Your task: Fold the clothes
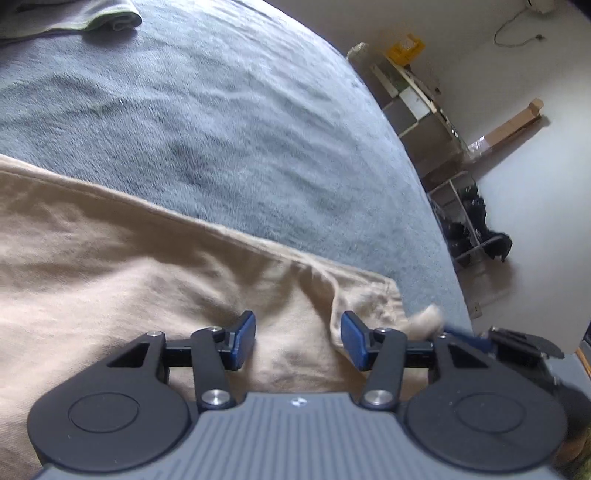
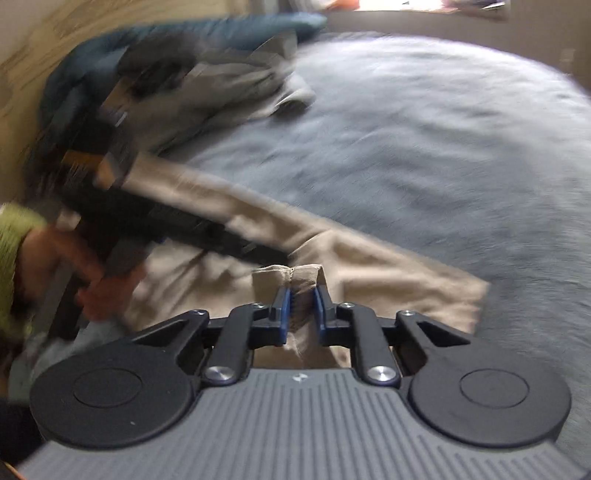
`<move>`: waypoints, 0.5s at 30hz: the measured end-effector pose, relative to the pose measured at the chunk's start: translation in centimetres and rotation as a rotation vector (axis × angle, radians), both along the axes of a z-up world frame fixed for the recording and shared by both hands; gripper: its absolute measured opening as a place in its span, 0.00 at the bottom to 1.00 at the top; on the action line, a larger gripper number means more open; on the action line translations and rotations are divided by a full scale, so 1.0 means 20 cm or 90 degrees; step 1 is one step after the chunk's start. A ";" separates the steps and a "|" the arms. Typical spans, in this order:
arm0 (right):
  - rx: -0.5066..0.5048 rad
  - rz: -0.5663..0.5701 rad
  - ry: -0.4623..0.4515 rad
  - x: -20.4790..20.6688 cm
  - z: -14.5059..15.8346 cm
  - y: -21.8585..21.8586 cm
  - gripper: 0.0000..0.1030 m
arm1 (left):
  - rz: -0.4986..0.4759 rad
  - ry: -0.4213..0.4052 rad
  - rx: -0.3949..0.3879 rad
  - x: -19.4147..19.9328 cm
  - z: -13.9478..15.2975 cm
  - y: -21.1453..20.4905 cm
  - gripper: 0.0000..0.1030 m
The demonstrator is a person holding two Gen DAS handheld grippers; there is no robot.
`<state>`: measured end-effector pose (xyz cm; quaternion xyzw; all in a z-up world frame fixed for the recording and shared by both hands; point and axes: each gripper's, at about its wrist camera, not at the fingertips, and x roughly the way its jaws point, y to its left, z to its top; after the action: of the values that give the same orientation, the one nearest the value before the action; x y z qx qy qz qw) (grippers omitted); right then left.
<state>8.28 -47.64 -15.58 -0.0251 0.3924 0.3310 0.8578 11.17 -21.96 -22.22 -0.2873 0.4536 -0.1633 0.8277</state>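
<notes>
Left gripper (image 1: 298, 338): jaws about half spread, nothing pinched, hovering over the beige garment (image 1: 147, 266), which lies flat on the grey-blue blanket (image 1: 240, 110). Grey cloth with green trim (image 1: 92, 18) sits at the far left corner. Shelf unit (image 1: 417, 107) stands off the bed's right edge. Right gripper (image 2: 301, 310): jaws narrow, clamped on a raised fold of the same beige garment. Right view is motion-blurred; a clothes pile (image 2: 192, 81) sits upper left.

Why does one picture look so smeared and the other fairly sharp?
Right wrist view: motion blur smears the clothes pile and grey blanket, with window glare on top; only the right gripper stays crisp. Left wrist view: mostly sharp, though the fisheye bends the bed edge.
</notes>
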 end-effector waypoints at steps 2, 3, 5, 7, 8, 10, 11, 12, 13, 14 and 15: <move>0.020 -0.100 -0.001 0.03 0.00 -0.12 0.10 | 0.006 -0.005 0.001 0.00 0.01 0.01 0.53; 0.031 -0.151 0.007 0.06 -0.02 -0.18 0.10 | 0.006 -0.005 0.007 0.00 0.01 0.01 0.53; 0.054 -0.251 0.049 0.11 -0.09 -0.30 0.10 | 0.007 -0.002 0.017 0.01 0.00 0.00 0.53; 0.094 -0.315 0.104 0.15 -0.18 -0.40 0.10 | 0.005 -0.002 0.023 0.01 0.00 0.00 0.53; 0.132 -0.320 0.137 0.16 -0.21 -0.44 0.10 | 0.004 -0.004 0.027 0.01 0.00 0.00 0.53; 0.208 -0.334 0.194 0.17 -0.27 -0.51 0.14 | -0.001 -0.013 0.041 0.01 0.01 -0.01 0.53; 0.231 -0.336 0.204 0.17 -0.29 -0.53 0.15 | -0.004 -0.018 0.048 0.01 0.01 -0.01 0.53; 0.243 -0.334 0.212 0.17 -0.30 -0.54 0.19 | -0.005 -0.023 0.056 0.01 0.01 -0.02 0.53; 0.253 -0.336 0.225 0.18 -0.31 -0.55 0.22 | -0.006 -0.027 0.062 0.00 0.01 -0.02 0.53; 0.265 -0.338 0.238 0.18 -0.33 -0.57 0.30 | -0.007 -0.031 0.069 0.00 0.02 -0.02 0.53; 0.282 -0.338 0.250 0.19 -0.34 -0.58 0.33 | -0.007 -0.036 0.076 0.00 0.02 -0.03 0.53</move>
<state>12.01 -59.24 -22.44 0.3268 0.4611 0.1730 0.8066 11.26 -22.49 -21.77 -0.2300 0.4409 -0.1487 0.8547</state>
